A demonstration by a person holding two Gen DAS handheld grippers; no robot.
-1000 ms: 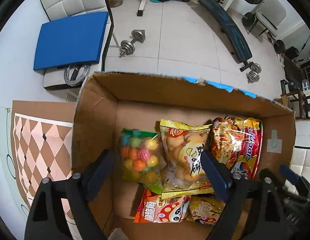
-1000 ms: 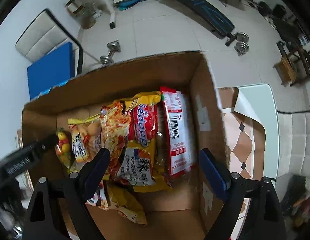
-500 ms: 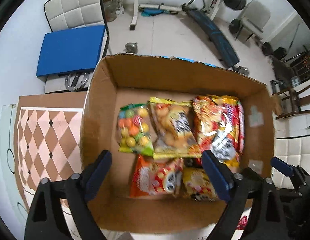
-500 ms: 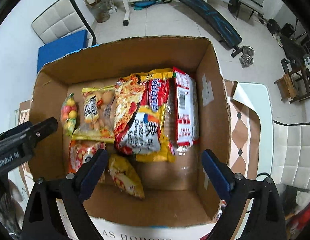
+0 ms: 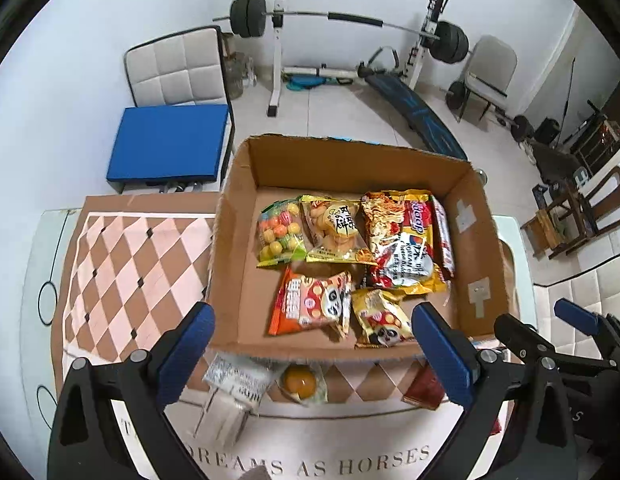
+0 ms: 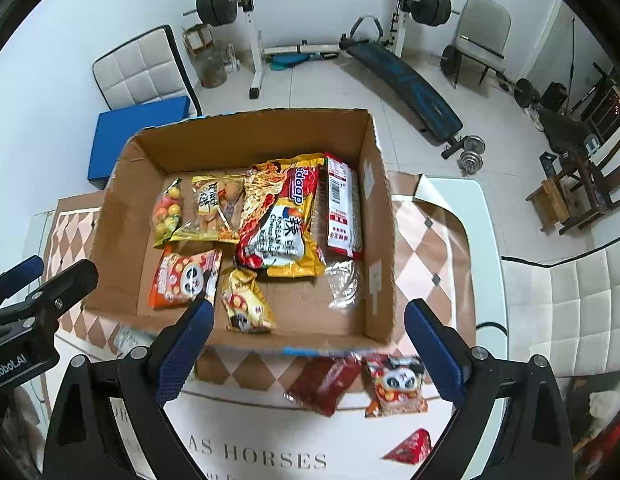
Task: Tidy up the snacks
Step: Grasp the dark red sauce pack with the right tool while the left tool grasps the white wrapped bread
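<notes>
The cardboard box [image 5: 233, 240] sits on the table [image 5: 41, 272], on a checkered mat toward the table's far edge, and holds most of the snacks. Along the box's far wall lie a bag of coloured candy balls [image 5: 278, 232], a yellow biscuit bag [image 5: 336, 230], a large noodle packet [image 5: 404, 240] and a red-and-white packet [image 6: 342, 208] by the right wall. Nearer the front wall lie an orange panda bag [image 5: 310, 300] and a small yellow panda bag [image 5: 380, 316].

Outside the box, by the table's near edge, rest a white packet [image 5: 229, 392], a jelly cup [image 5: 299, 378], a dark red packet [image 6: 326, 380], another panda bag [image 6: 396, 386] and a small red packet [image 6: 410, 446].

The left gripper [image 5: 312, 354] hangs above the box's front wall; its jaws have just been opening and stand wide with nothing between them. The right gripper [image 6: 305, 346] hangs likewise, its jaws having just been opening, wide and empty.
</notes>
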